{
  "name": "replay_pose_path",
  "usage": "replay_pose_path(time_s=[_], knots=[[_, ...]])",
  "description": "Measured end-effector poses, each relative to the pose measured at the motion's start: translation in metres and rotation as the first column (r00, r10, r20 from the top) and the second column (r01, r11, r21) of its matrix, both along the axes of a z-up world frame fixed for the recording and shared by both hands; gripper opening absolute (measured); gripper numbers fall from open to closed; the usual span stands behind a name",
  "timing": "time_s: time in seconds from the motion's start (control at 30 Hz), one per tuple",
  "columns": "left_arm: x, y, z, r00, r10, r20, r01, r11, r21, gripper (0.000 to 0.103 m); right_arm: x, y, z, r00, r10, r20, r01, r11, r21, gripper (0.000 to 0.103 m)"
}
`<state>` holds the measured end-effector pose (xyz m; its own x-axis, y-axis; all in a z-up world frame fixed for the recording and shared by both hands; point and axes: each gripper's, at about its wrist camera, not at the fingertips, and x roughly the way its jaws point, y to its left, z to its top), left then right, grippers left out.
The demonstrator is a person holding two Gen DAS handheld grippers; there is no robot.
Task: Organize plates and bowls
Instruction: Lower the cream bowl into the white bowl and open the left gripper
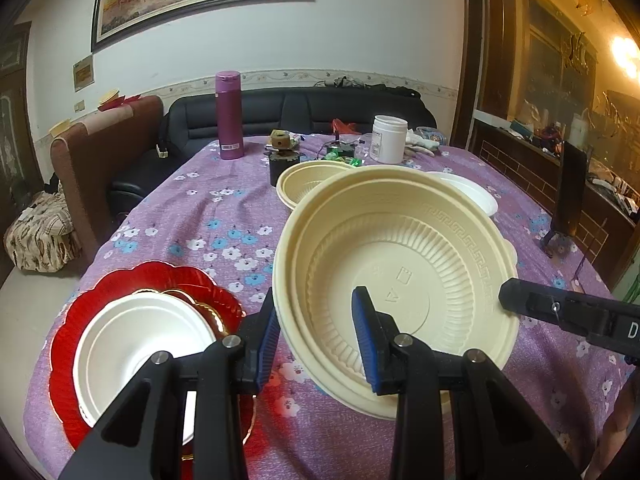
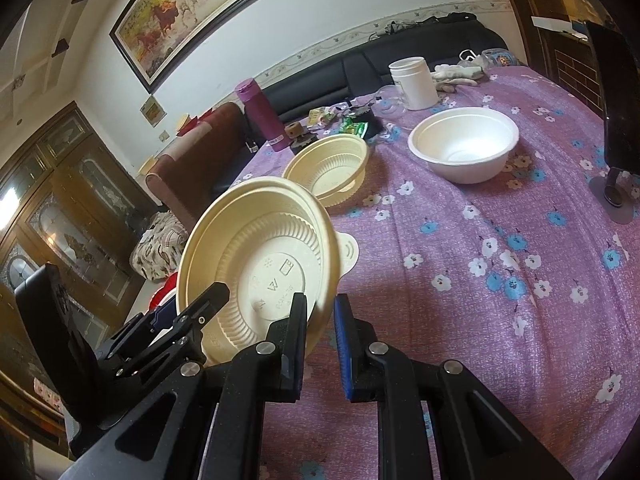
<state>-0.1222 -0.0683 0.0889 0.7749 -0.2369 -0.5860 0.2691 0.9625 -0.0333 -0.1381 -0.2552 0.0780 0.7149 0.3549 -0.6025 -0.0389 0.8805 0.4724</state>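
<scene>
A cream ribbed plastic bowl (image 1: 400, 264) is held tilted above the table; it seems to be two nested bowls. My left gripper (image 1: 320, 340) straddles its near rim, one finger outside, one inside. My right gripper (image 2: 320, 340) straddles the opposite rim of the same bowl (image 2: 260, 260); its finger (image 1: 560, 308) shows at the right in the left wrist view. A second cream bowl (image 1: 308, 184) (image 2: 328, 164) stands further back. A white bowl (image 2: 464, 144) stands to the right. Another white bowl (image 1: 136, 344) sits on red scalloped plates (image 1: 80, 320) at the near left.
The table has a purple flowered cloth (image 1: 208, 216). At its far end stand a purple flask (image 1: 229, 116), a white jar (image 1: 388, 138), small clutter (image 1: 284, 152) and gloves (image 1: 420, 144). A black stand (image 2: 616, 120) is at the right. A sofa (image 1: 304, 108) is behind.
</scene>
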Motion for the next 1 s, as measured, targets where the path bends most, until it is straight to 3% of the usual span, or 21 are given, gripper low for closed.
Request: replay_pose_path(time_s=[0.27, 0.57, 1.0], knots=[[-0.01, 0.035, 0.014, 0.998, 0.059, 0.026, -0.058, 0.998, -0.013, 0.035, 0.007, 0.025, 0.013, 0.998, 0.07, 0.005, -0.07, 0.997, 0.016, 0.016], [-0.028, 0.087, 0.016, 0.985, 0.166, 0.035, -0.166, 0.986, -0.014, 0.041, 0.02, 0.081, 0.018, 0.985, 0.174, -0.007, -0.174, 0.985, 0.0, 0.016], [-0.03, 0.148, 0.004, 0.959, 0.282, -0.015, -0.283, 0.959, -0.023, 0.041, 0.044, 0.15, 0.0, 0.944, 0.321, -0.075, -0.322, 0.947, 0.0, 0.017]])
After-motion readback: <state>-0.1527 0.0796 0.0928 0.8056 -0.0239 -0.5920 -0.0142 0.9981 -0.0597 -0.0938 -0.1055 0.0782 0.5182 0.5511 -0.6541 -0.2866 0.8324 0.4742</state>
